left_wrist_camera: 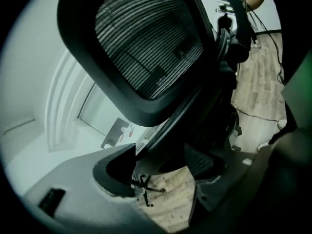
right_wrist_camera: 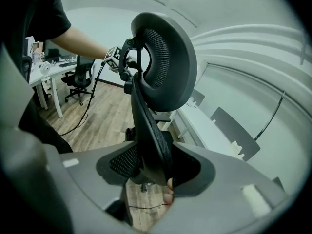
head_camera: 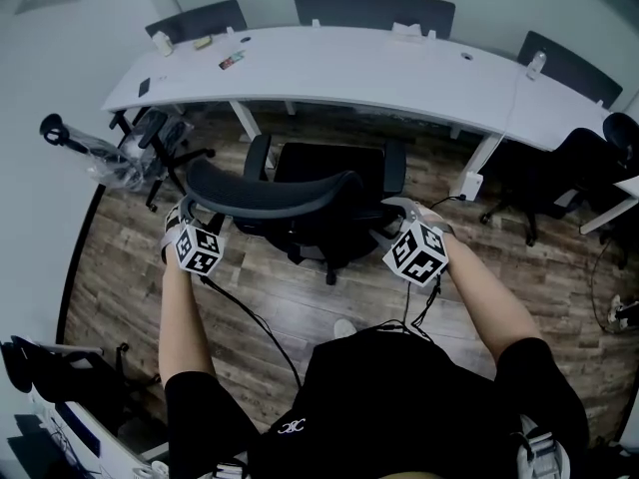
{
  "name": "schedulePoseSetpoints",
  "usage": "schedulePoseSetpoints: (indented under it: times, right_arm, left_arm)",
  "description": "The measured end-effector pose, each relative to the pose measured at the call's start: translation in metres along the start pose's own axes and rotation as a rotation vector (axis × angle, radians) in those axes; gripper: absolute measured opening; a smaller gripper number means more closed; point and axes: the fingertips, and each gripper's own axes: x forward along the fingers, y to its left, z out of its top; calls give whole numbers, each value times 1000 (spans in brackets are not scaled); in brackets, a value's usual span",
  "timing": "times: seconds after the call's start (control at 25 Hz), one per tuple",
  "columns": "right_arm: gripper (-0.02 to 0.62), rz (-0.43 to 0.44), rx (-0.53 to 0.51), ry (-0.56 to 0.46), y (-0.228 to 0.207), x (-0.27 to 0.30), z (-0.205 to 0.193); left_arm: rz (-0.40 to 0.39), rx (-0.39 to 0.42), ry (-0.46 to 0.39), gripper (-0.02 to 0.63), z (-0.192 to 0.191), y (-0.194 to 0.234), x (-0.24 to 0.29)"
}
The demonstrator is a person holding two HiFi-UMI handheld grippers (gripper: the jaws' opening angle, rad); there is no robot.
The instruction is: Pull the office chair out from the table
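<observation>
The black mesh office chair [head_camera: 310, 193] stands on the wood floor, a short way out from the curved white table [head_camera: 399, 73], with its back toward me. My left gripper [head_camera: 186, 214] is at the left end of the backrest. In the left gripper view its jaws [left_wrist_camera: 165, 179] stand wide apart. The backrest frame [left_wrist_camera: 141, 48] passes just ahead of them, and floor shows through the gap. My right gripper [head_camera: 400, 209] is at the right end of the backrest. In the right gripper view the backrest edge [right_wrist_camera: 148, 130] runs down between the jaws [right_wrist_camera: 156, 172], which are shut on it.
Another black chair [head_camera: 160, 138] stands at the table's left end and one [head_camera: 569, 168] at its right. More chairs [head_camera: 374, 8] line the far side. Small items [head_camera: 232, 60] lie on the tabletop. Cables trail over the floor behind the chair [head_camera: 250, 312].
</observation>
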Motion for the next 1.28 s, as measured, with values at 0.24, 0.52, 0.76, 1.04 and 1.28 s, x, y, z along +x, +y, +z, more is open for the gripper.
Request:
schedulePoseSetpoints:
  times: [0.24, 0.52, 0.76, 1.04, 1.28]
  right_arm:
    - [158, -121, 66, -166, -4, -34, 17]
    - [8, -242, 344, -366, -4, -79, 41]
    - [6, -249, 471, -403, 20, -97, 42]
    - [6, -220, 495, -441, 44, -122, 39]
    - [6, -215, 518, -442, 62, -135, 34]
  left_arm:
    - [138, -274, -41, 41, 5, -14, -55]
    - [169, -601, -146, 3, 76, -72, -118]
    - [129, -783, -297, 3, 160, -127, -167]
    - [125, -818, -361, 3, 217, -170, -215]
    - [128, -813, -357, 5, 223, -186, -235]
